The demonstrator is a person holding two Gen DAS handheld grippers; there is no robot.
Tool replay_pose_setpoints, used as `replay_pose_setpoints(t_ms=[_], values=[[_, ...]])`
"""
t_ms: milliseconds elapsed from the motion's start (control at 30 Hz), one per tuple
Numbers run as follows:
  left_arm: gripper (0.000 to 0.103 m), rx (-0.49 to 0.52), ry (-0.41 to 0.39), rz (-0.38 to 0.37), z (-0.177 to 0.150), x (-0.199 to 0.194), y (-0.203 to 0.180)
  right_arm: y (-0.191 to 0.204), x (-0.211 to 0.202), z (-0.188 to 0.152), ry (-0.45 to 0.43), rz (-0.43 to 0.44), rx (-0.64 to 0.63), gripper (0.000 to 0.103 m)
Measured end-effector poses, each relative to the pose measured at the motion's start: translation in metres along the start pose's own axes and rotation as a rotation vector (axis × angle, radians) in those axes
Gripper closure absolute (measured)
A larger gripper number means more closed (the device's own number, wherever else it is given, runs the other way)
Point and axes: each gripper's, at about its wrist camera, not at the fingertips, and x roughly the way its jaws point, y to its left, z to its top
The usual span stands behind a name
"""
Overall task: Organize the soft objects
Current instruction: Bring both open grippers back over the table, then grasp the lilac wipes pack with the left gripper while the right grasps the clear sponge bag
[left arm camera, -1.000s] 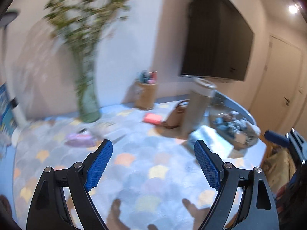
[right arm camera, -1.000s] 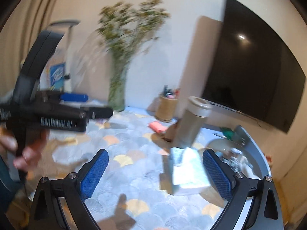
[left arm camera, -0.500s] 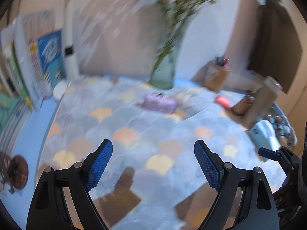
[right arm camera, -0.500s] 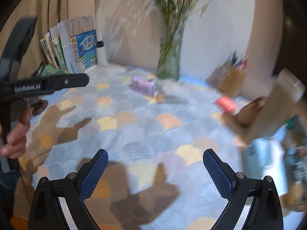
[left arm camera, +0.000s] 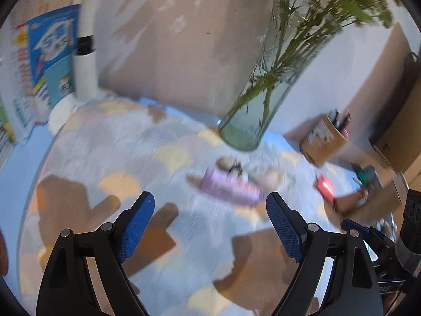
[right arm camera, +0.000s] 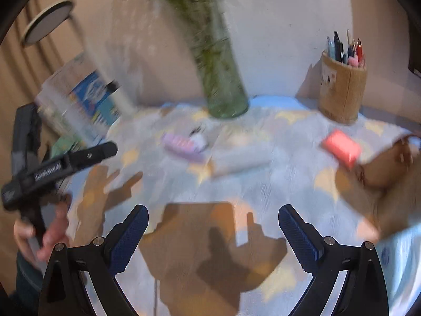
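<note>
A soft lilac pouch point(left arm camera: 230, 187) lies on the patterned tablecloth just in front of a glass vase; it shows again as the lilac pouch point(right arm camera: 181, 144) in the right wrist view. A pale rolled cloth point(right arm camera: 239, 158) lies beside it, blurred. My left gripper point(left arm camera: 210, 210) hangs open above the cloth, the pouch just beyond its right finger. My right gripper point(right arm camera: 213, 223) is open too, over bare tablecloth nearer the front. Nothing sits between either pair of fingers. The left gripper's handle point(right arm camera: 60, 168) and the hand holding it show at the left of the right wrist view.
A glass vase point(left arm camera: 252, 121) of green stems stands at the back. A cork pen holder point(right arm camera: 342, 92), a red pad point(right arm camera: 342, 147) and a brown bag point(right arm camera: 389, 166) sit to the right. Books point(left arm camera: 50, 60) and a white lamp base point(left arm camera: 63, 110) stand at the left.
Both grippers swung left across the table and sank toward it; the pouch and vase now sit nearer and larger. Both pairs of jaws stayed equally wide.
</note>
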Motion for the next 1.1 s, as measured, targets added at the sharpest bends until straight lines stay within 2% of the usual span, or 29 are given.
replay_pose_setpoints(t_ms=[133,267,333,467,533,567,600,667,767,867,933,1000,1100], values=[[0.017,0.046,0.006,0.097,0.008,0.046,-0.016,-0.02,0.038,0.032,0.002,-0.044,0.022,0.004],[0.018,0.07,0.064,0.107,0.003,0.075,-0.015,-0.037,0.072,0.051,0.001,-0.033,0.035,0.004],[0.016,0.082,0.065,0.103,-0.003,0.075,-0.012,-0.042,0.085,0.056,0.011,0.011,0.052,0.004],[0.016,0.109,0.087,0.145,-0.01,0.06,-0.002,-0.041,0.108,0.055,0.052,0.095,0.057,0.004],[0.016,0.125,0.106,0.179,-0.017,0.055,0.001,-0.035,0.11,0.052,0.046,0.082,0.032,0.005],[0.016,0.13,0.115,0.191,-0.02,0.055,0.003,-0.031,0.112,0.049,0.038,0.068,0.01,0.015],[0.017,0.139,0.13,0.215,-0.024,0.055,0.004,-0.028,0.114,0.046,0.036,0.06,-0.009,0.019],[0.018,0.153,0.163,0.249,-0.033,0.057,0.005,-0.027,0.115,0.043,0.031,0.05,-0.015,0.02],[0.018,0.133,0.17,0.23,-0.041,0.05,0.004,-0.028,0.11,0.04,0.001,0.046,-0.022,0.02],[0.018,0.08,0.139,0.123,-0.039,0.036,-0.006,-0.034,0.101,0.036,-0.03,0.046,-0.014,0.02],[0.018,0.064,0.154,0.071,-0.033,0.04,-0.02,-0.042,0.098,0.036,-0.036,0.055,0.021,0.02],[0.018,0.068,0.171,0.072,-0.031,0.049,-0.034,-0.049,0.097,0.037,-0.04,0.061,0.052,0.02],[0.019,0.1,0.172,0.129,-0.027,0.07,-0.052,-0.058,0.092,0.038,-0.054,0.018,0.072,0.02]])
